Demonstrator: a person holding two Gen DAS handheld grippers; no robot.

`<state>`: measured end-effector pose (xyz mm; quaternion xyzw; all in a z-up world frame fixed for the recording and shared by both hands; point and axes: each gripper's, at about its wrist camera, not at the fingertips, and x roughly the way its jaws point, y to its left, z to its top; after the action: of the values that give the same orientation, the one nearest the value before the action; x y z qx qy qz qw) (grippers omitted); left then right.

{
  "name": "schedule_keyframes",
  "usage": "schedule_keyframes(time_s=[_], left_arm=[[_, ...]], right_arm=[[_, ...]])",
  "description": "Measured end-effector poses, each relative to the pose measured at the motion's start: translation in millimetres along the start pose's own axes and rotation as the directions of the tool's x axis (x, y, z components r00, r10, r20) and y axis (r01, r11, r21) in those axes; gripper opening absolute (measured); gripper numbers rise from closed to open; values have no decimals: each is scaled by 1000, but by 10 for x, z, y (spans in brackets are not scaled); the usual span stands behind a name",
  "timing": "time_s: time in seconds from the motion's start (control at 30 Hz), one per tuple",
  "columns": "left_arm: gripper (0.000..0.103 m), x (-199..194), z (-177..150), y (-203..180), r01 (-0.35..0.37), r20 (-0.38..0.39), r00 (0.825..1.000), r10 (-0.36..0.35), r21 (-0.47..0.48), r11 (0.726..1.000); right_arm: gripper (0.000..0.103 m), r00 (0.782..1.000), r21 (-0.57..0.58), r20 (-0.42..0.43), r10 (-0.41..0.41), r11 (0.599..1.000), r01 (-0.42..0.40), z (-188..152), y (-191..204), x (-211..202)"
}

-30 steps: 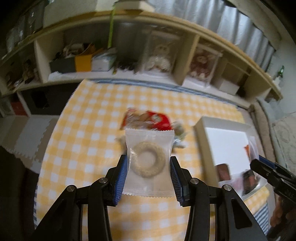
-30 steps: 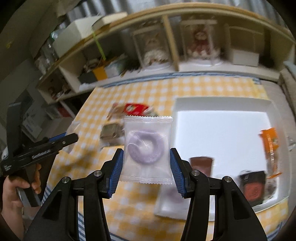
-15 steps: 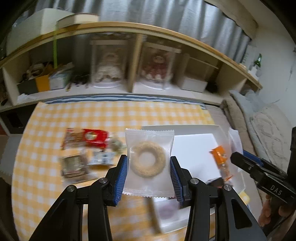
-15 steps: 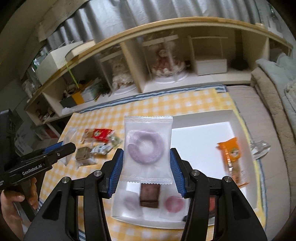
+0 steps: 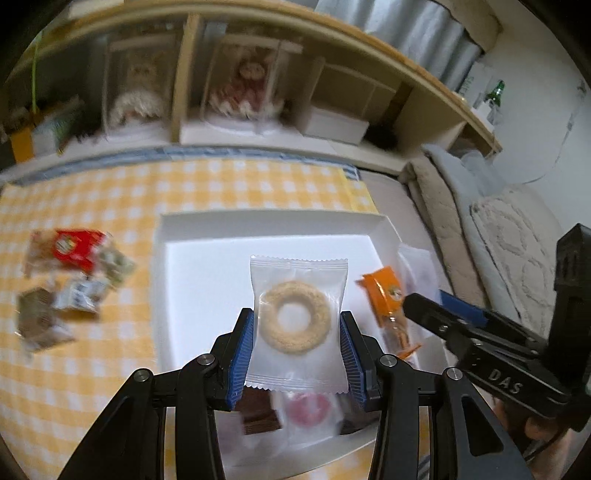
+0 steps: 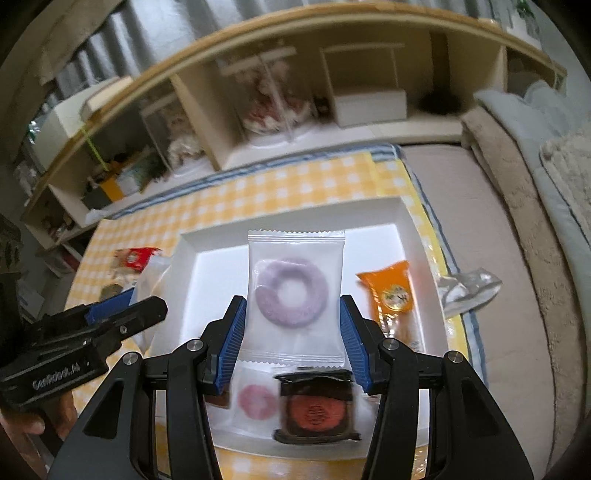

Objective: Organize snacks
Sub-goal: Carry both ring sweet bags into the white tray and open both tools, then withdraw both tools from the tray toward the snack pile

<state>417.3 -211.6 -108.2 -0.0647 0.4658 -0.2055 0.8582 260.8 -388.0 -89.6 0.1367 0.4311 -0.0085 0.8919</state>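
Checked cloth carries a white tray (image 6: 402, 218) already stocked below both claws. Left claw (image 5: 297, 343) pinches a beige ring pack (image 5: 295, 321), right claw (image 6: 291, 328) a purple one (image 6: 293, 291); loose snacks (image 5: 70, 280) remain left of the tray.

I am in a home, a lived-in room. A wooden shelf (image 6: 280, 85) holds dolls in clear cases (image 5: 243, 85), curtains (image 5: 406, 26) hang behind, and folded blankets (image 6: 535, 192) lie beside my yellow checked cloth (image 5: 229, 188).
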Motion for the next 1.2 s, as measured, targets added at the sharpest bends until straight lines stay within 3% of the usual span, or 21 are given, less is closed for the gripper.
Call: schedule_keyframes(time_s=[0.13, 0.37, 0.47, 0.53, 0.63, 0.83, 1.0, 1.2], left_arm=[[44, 338, 68, 74, 52, -47, 997, -55, -68, 996], [46, 734, 207, 159, 89, -68, 993, -96, -101, 991], [65, 832, 244, 148, 82, -70, 994, -87, -67, 994], [77, 833, 217, 140, 72, -67, 995, -74, -40, 997], [82, 871, 193, 133, 48, -74, 996, -48, -3, 999], [93, 875, 180, 190, 11, -89, 996, -9, 17, 1000], [103, 629, 40, 144, -20, -87, 996, 25, 57, 998], [103, 480, -28, 120, -41, -85, 995, 48, 73, 996]], right_arm=[[51, 999, 36, -42, -6, 999, 7, -5, -163, 171], [51, 997, 104, -69, 19, 994, -12, 35, -314, 360], [52, 997, 145, -68, 44, 989, -34, 60, -354, 416], [55, 997, 158, -70, 42, 987, -31, 75, -360, 460], [65, 994, 182, -100, 45, 983, -26, 57, -400, 534], [66, 989, 179, -147, 15, 984, 12, 2, -451, 533], [74, 987, 132, -158, -10, 991, 31, -42, -426, 421], [94, 990, 86, -136, -39, 995, 51, -70, -379, 264]])
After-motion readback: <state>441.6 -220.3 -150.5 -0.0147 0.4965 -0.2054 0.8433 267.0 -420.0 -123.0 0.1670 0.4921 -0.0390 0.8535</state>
